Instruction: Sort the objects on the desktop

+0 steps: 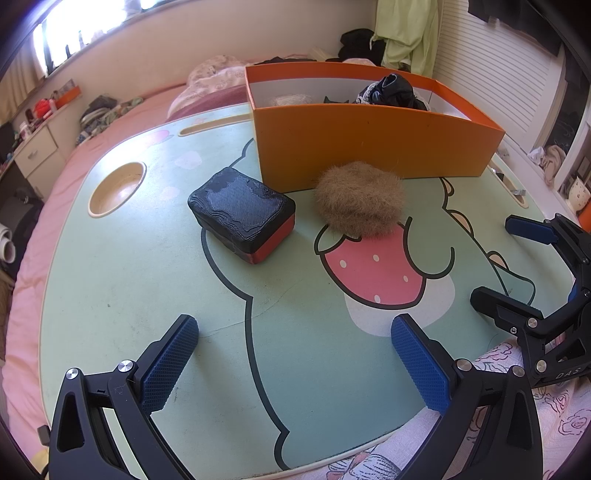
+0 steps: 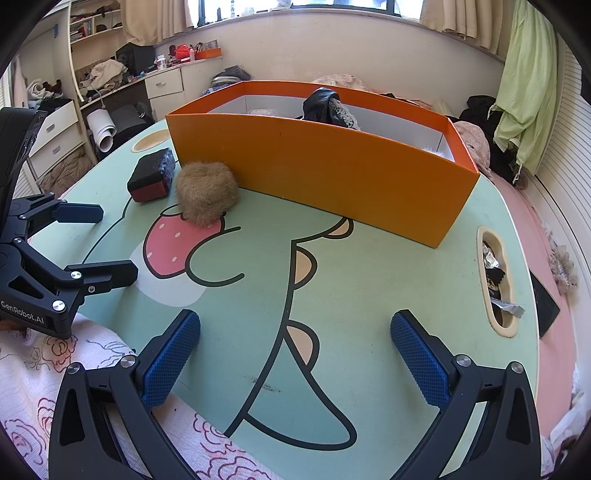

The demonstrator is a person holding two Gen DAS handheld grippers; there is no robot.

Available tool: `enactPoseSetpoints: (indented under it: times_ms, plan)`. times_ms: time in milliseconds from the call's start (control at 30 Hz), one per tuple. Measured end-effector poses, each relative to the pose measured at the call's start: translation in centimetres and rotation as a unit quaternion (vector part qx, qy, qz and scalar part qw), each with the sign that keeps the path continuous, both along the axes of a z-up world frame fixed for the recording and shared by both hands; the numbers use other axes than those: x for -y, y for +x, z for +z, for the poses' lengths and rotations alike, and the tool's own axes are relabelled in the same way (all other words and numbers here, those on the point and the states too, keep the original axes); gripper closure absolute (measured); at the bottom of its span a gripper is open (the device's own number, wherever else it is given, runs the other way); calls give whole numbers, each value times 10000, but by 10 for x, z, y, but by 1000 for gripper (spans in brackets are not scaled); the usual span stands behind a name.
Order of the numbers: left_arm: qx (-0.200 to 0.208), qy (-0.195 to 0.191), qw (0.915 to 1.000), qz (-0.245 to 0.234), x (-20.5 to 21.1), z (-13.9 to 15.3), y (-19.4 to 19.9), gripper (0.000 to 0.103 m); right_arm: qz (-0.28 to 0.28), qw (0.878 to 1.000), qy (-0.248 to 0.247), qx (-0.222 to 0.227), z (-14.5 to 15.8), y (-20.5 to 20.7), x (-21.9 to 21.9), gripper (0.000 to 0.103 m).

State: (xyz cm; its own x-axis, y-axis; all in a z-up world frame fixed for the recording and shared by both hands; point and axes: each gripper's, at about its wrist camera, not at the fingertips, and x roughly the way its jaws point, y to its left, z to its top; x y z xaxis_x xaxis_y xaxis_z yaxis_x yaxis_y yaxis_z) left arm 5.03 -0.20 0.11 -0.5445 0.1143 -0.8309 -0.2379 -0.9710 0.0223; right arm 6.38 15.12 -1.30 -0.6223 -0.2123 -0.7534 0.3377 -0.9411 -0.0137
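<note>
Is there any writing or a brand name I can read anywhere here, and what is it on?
"GenRobot.AI": white letters on the black body of the left tongs, seen from the right wrist view.
"DAS": partial white letters on the black body of the right tongs, cut off at the picture's edge.
Books on the shelf and bottles on the desk: too small to read.
Orange box: no text.

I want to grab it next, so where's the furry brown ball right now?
The furry brown ball sits on the table, against the orange box's front wall, just right of the black-and-red block in the left wrist view.
</note>
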Motion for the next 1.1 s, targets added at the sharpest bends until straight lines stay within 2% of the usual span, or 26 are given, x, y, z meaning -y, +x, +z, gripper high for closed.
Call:
enactPoseSetpoints:
  times_ms: [1100]
  plan:
    - [-2,3,10000,5,0,0,1,0,0,10000,-1,-6,2,-1,-2,0]
